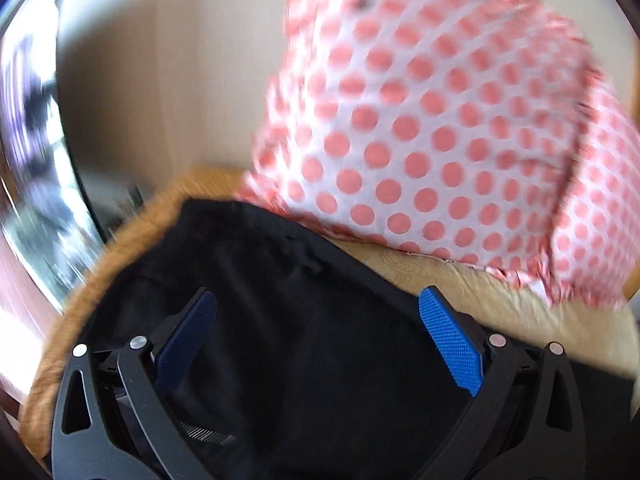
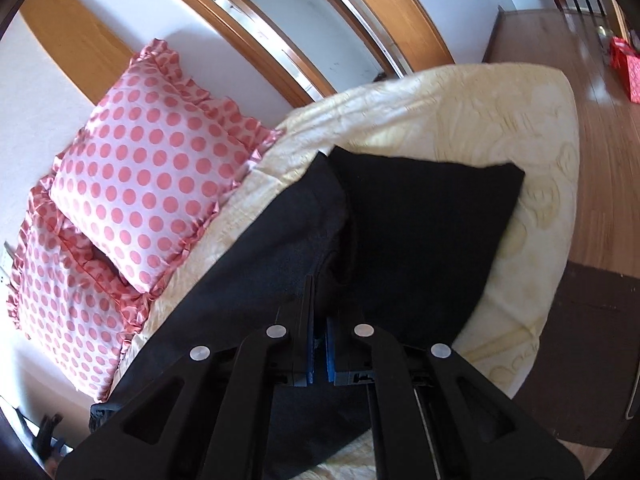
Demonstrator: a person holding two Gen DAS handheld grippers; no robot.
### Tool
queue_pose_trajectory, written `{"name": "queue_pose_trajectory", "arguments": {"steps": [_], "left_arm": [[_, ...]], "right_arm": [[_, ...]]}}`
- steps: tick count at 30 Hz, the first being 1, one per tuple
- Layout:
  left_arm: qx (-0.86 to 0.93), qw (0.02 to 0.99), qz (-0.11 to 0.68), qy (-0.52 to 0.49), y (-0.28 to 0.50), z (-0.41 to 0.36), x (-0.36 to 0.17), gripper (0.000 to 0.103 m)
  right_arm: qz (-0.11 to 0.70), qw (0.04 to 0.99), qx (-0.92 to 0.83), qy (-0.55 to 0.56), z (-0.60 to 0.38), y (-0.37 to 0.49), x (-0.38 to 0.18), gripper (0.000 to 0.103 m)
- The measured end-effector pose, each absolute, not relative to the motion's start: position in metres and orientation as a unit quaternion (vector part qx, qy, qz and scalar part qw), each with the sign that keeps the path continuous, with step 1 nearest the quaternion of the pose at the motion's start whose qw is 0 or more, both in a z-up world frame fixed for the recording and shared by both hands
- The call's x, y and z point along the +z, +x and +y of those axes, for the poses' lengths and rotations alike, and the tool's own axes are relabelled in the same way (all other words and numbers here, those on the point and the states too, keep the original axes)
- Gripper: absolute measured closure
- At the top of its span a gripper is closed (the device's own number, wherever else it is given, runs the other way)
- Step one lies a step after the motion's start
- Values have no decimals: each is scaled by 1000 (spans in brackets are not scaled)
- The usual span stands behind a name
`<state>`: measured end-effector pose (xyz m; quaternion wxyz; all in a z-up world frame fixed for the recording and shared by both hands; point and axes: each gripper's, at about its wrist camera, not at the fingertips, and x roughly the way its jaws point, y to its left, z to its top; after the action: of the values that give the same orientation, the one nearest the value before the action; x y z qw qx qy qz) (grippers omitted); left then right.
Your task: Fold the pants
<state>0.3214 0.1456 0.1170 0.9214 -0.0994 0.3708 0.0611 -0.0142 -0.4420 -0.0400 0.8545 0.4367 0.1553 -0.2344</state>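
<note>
Black pants lie on a cream bedspread, partly folded over themselves. My right gripper is shut on a fold of the pants and holds it raised off the bed. My left gripper is open, its blue pads wide apart, hovering just above the black pants near their edge. Nothing sits between the left jaws.
Two pink polka-dot ruffled pillows lie at the head of the bed; one fills the upper right of the left wrist view. An orange-brown blanket edge borders the pants. A wooden floor and dark rug lie beside the bed.
</note>
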Motion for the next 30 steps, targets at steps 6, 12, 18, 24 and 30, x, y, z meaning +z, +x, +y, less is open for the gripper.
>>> {"name": "queue_pose_trajectory", "arguments": {"steps": [6,12,18,24,30], "left_arm": [[99,856,491,-130,426,150,69,20],[127,839,514,-127,457,153,47,35],[138,830,508,-185,442,175,38,91],[118,875,434,-180,365,181,80,96],[78,922,328,-192,217,187,136,96]], "right_arm": [[166,855,-234,431,-442,-11,-39,99],[174,859,-232,422,-443,-9,-37,99],[172,866,-228,410,-444,-5,-33,99],[151,876,-212,405,-453,-4,-19,99],[125,886,-208,395,-462,-13,0,99]]}}
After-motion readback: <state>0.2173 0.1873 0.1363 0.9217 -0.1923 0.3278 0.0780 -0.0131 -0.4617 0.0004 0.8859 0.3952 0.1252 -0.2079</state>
